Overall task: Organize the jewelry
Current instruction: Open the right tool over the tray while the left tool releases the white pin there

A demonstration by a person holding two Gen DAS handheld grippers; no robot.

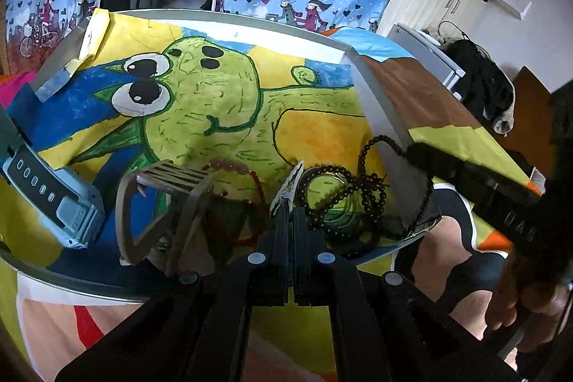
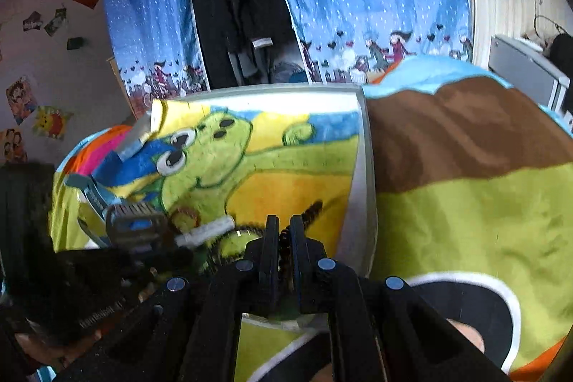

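Dark bead strand (image 2: 284,247) pinched between right claw (image 2: 284,231) fingers.

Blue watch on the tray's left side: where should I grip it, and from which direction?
Judging from the left wrist view, take the blue watch across its strap, on the stretch with the row of holes, rather than at the bulky buckle end. The strap lies flat and narrow, running diagonally, so come down from above with the fingers set across its width. The wooden comb crowds its right side, so stay toward the tray's left.
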